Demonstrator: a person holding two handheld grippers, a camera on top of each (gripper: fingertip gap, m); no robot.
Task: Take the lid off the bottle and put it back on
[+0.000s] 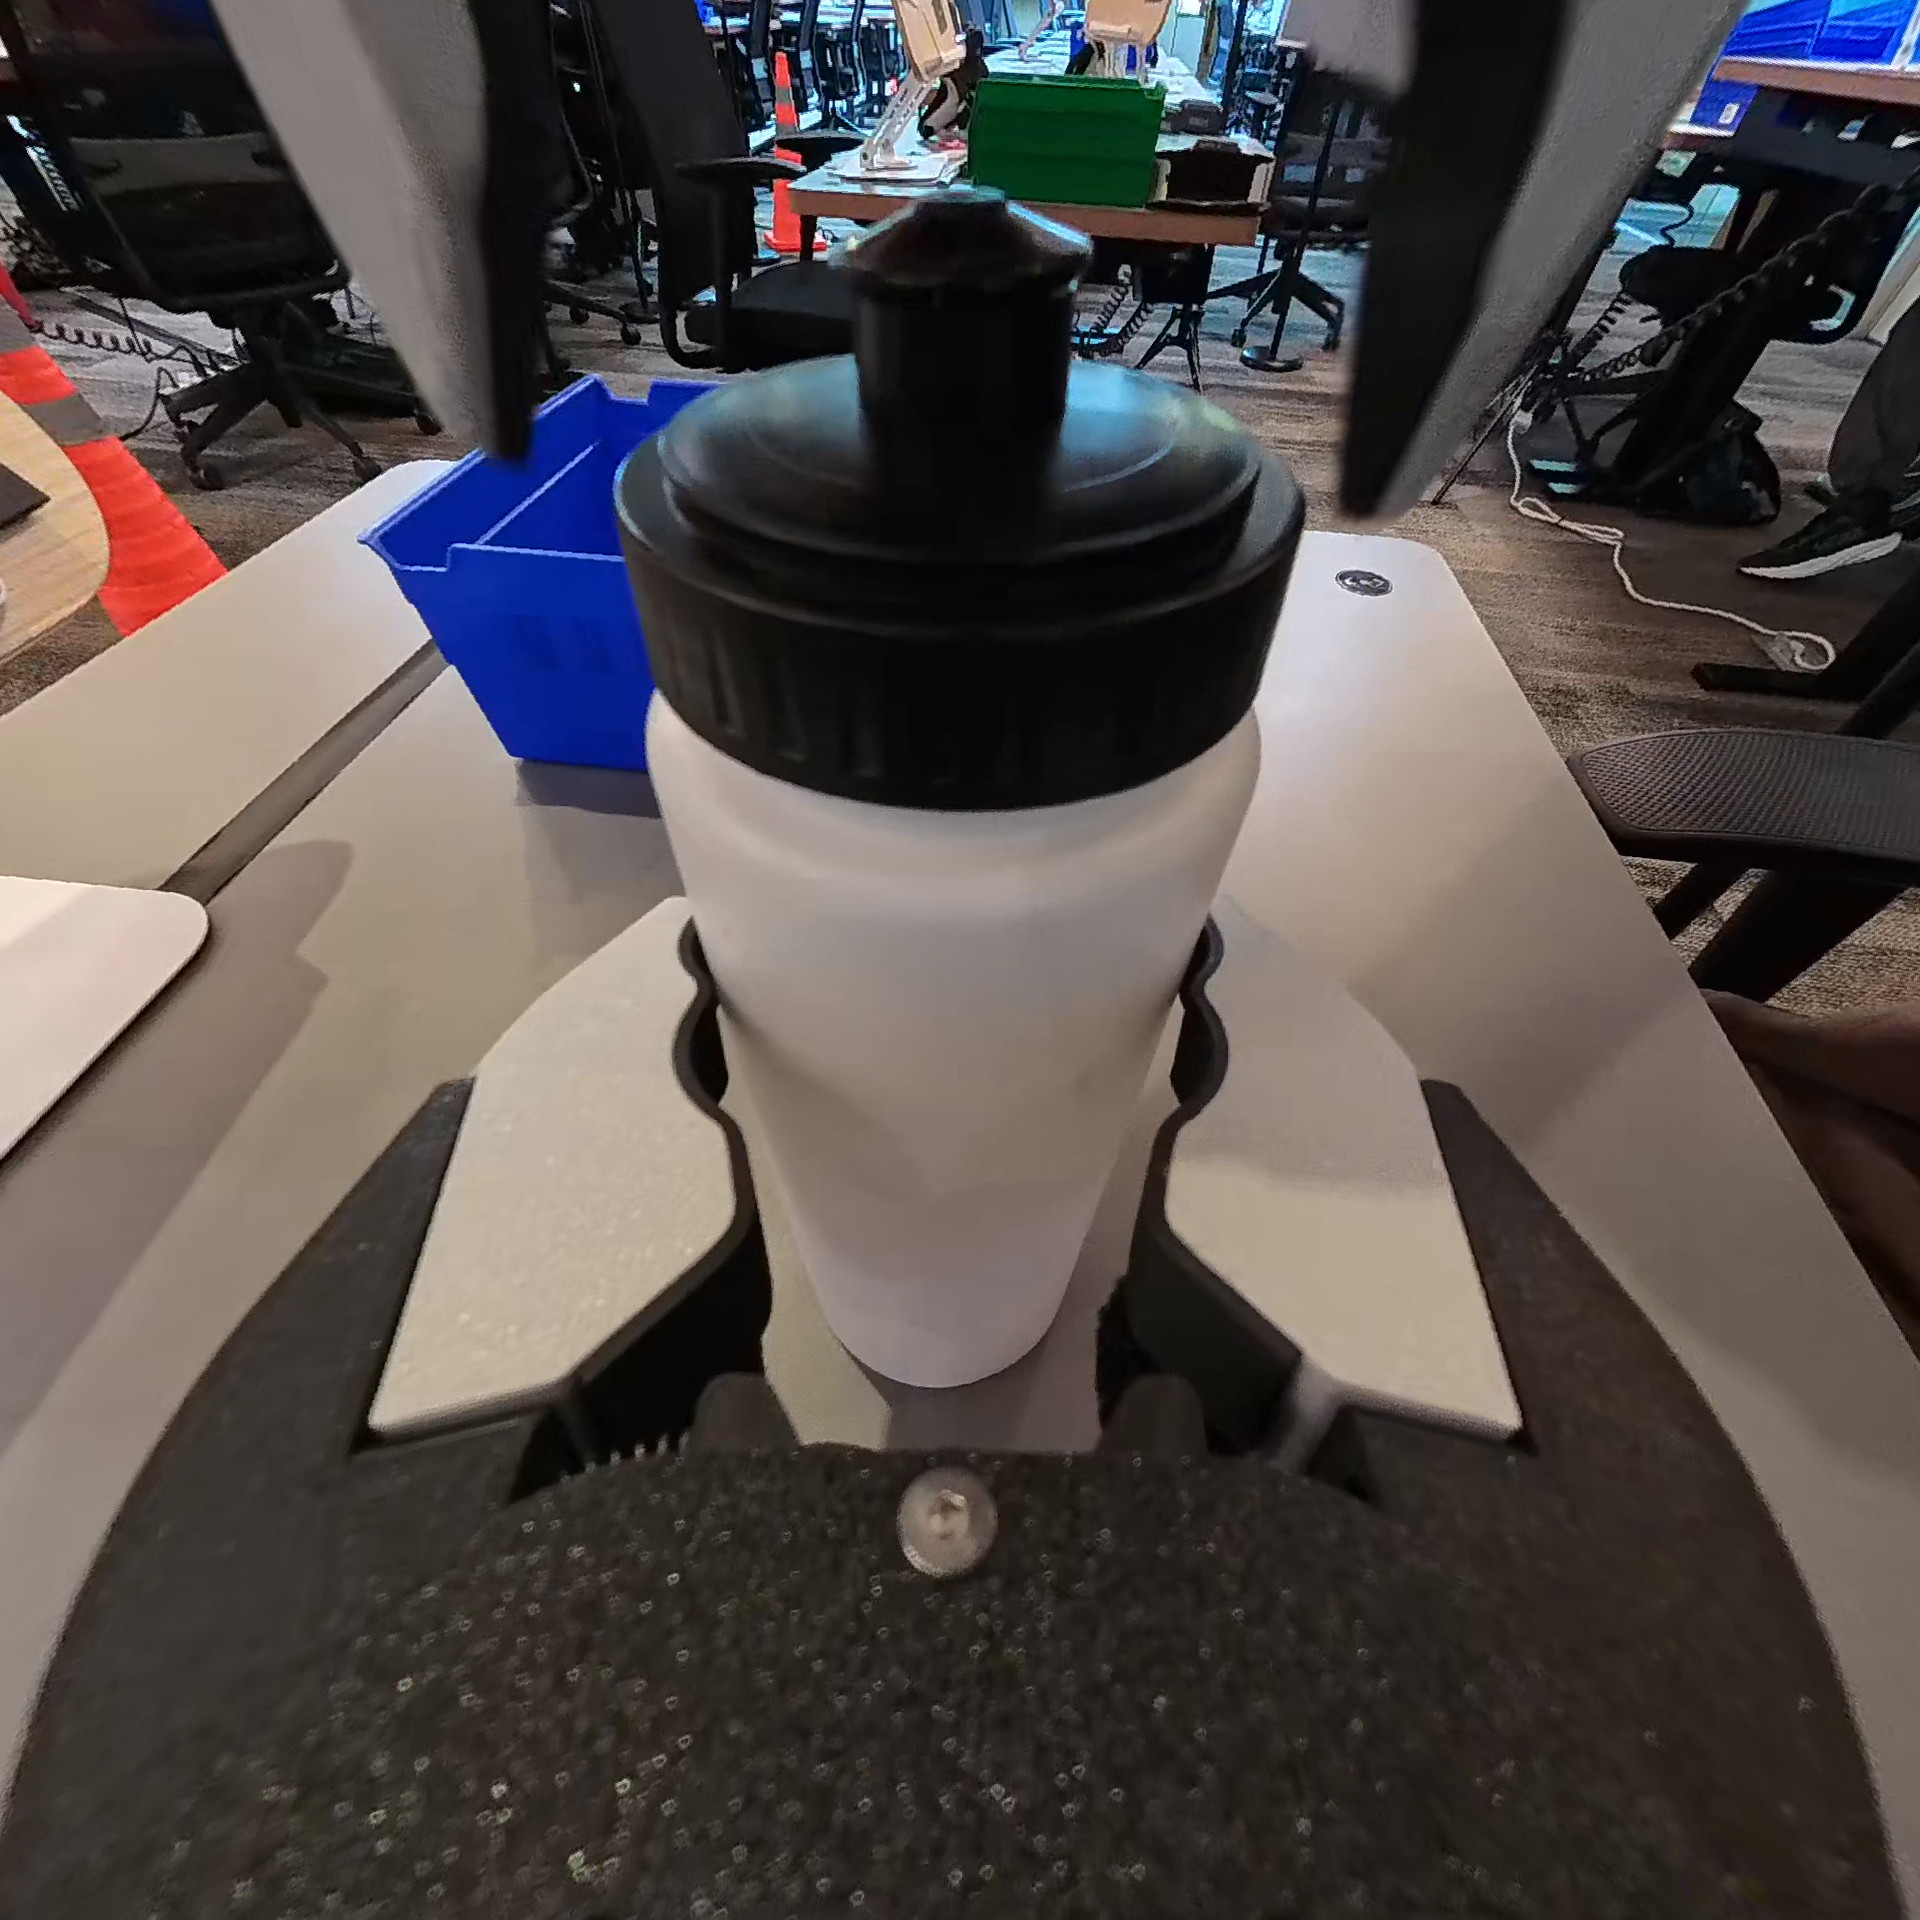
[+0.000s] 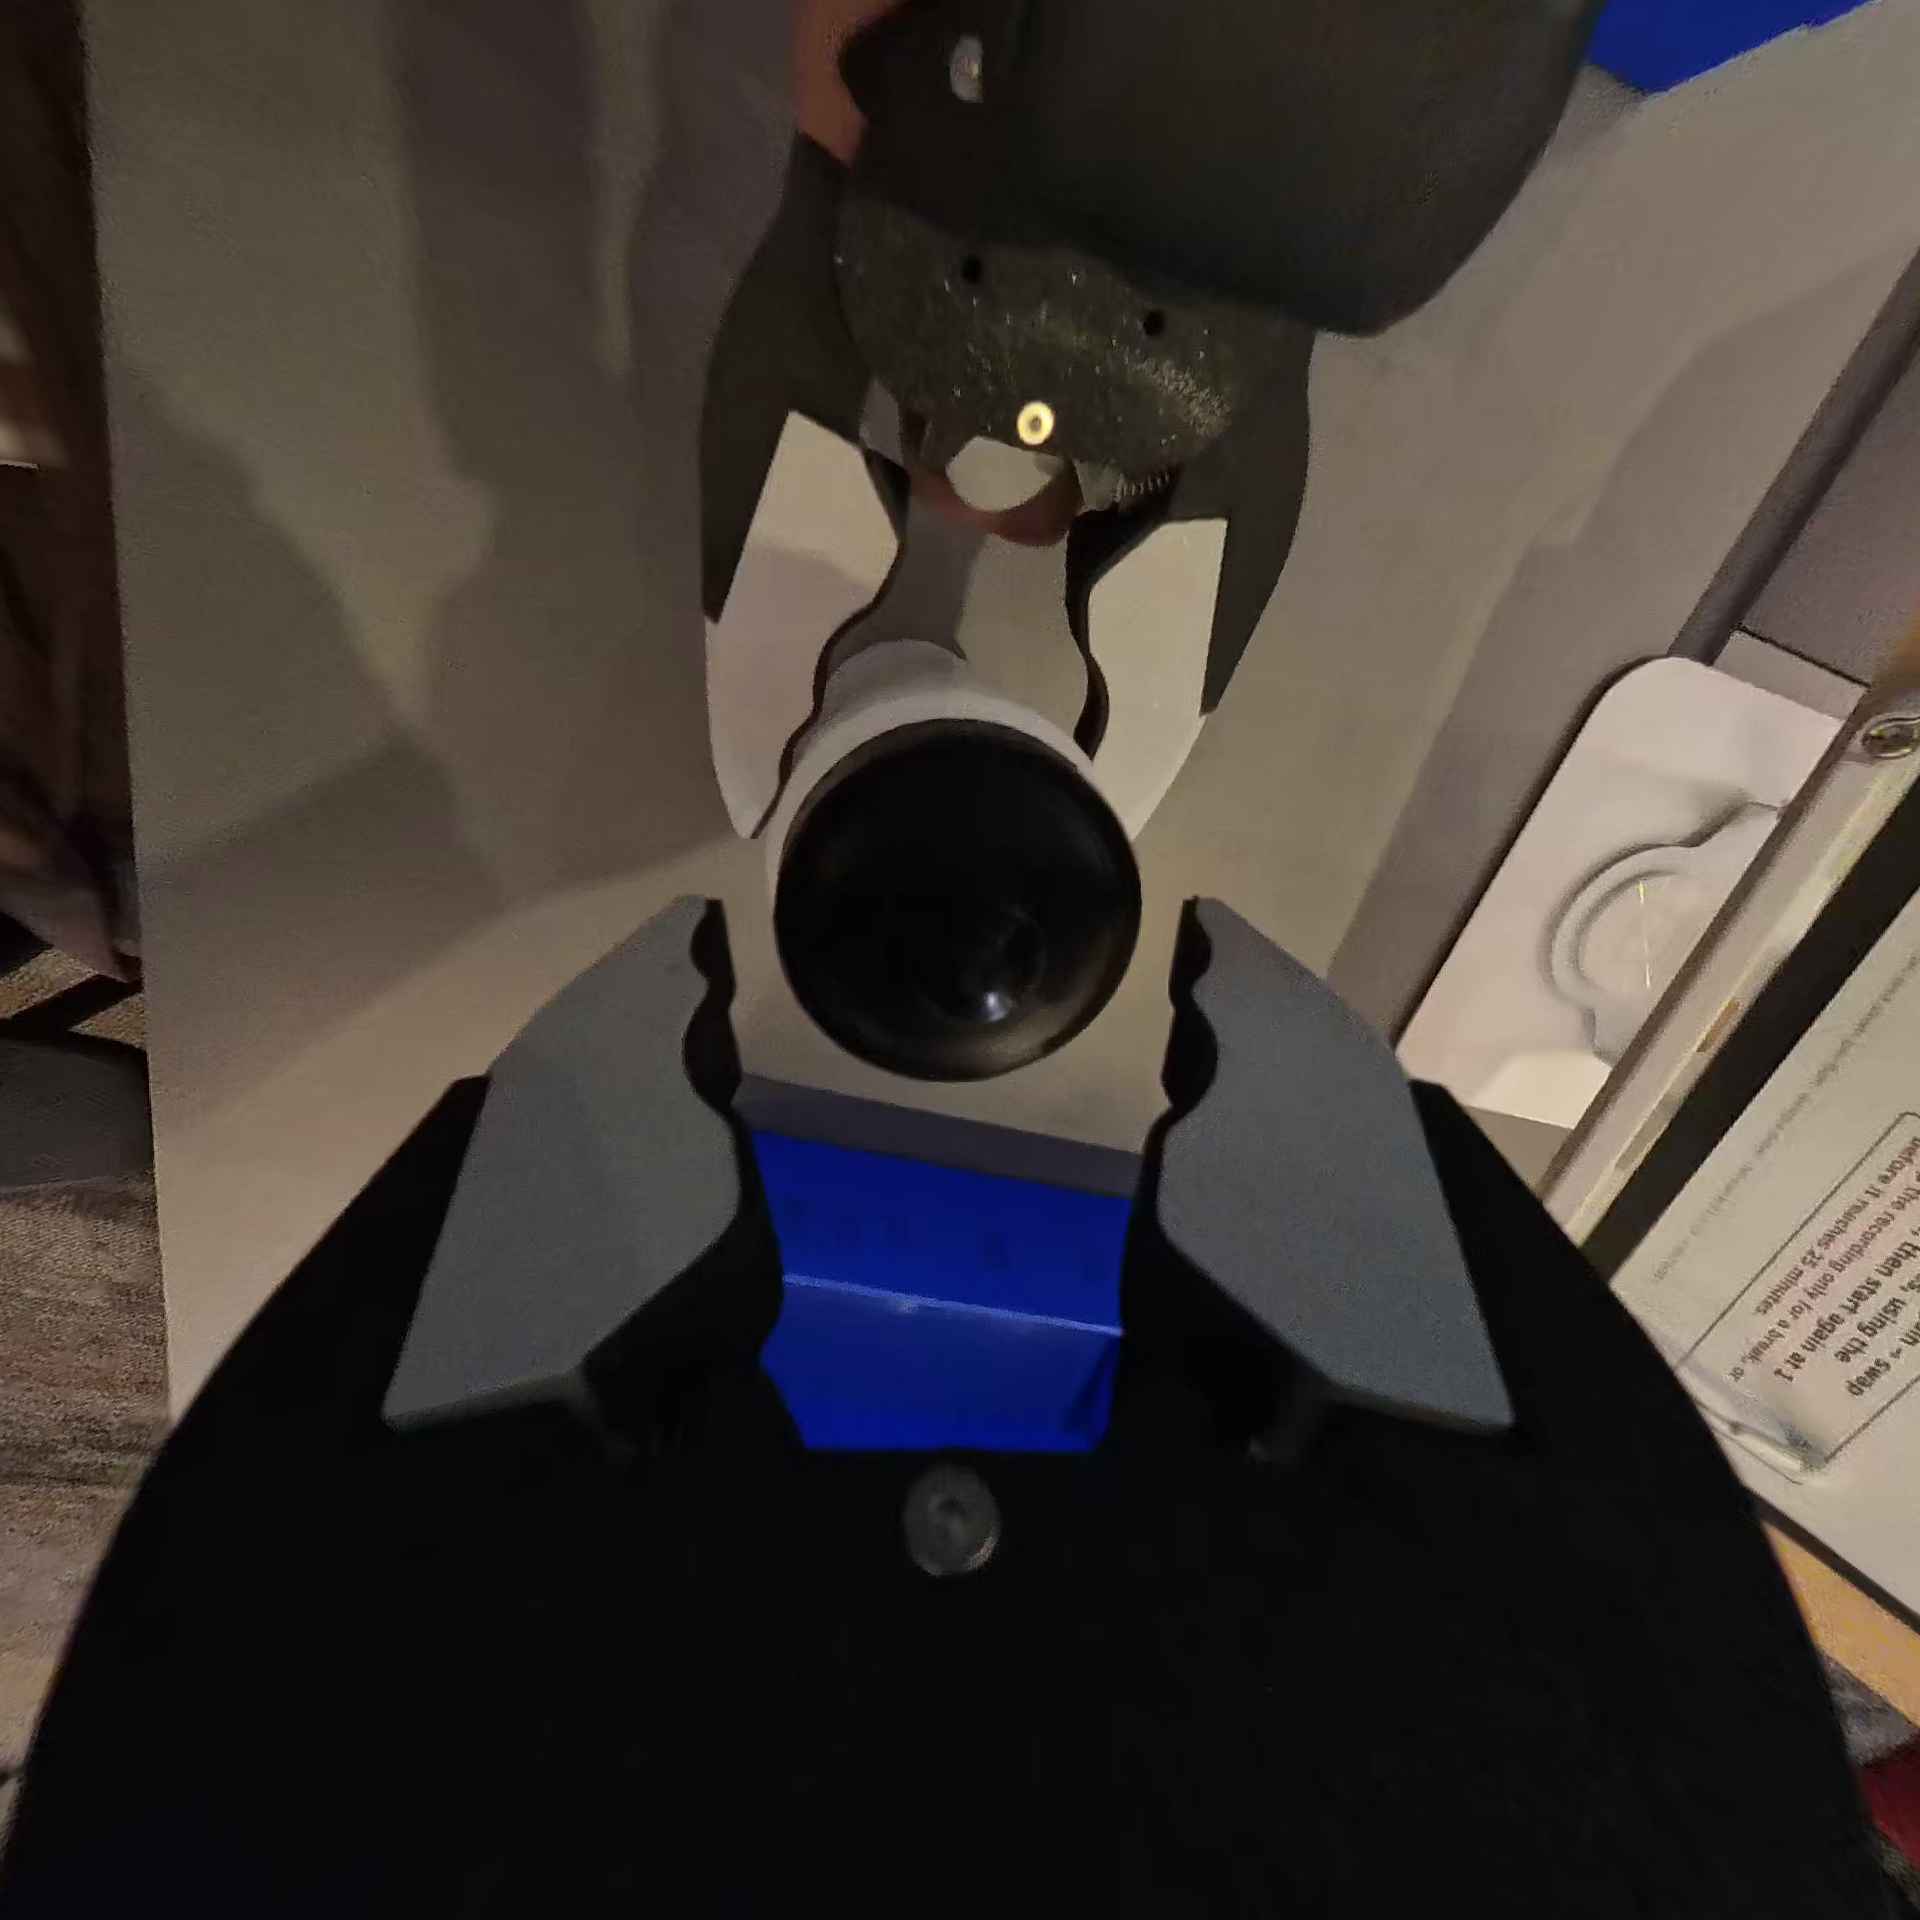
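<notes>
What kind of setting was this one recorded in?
Probably an open-plan office or lab: rows of black office chairs and desks behind the table, plus orange traffic cones.

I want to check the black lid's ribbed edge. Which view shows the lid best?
The left wrist view: the lid shows side-on, with ribbed rim and spout, seated on the white bottle. The right wrist view shows only its dark top from above.

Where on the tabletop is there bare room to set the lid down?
Bare grey tabletop lies right of the white plastic bottle, out to the table edge. Left is crowded: blue plastic bin behind, white rounded tray at the edge.
</notes>
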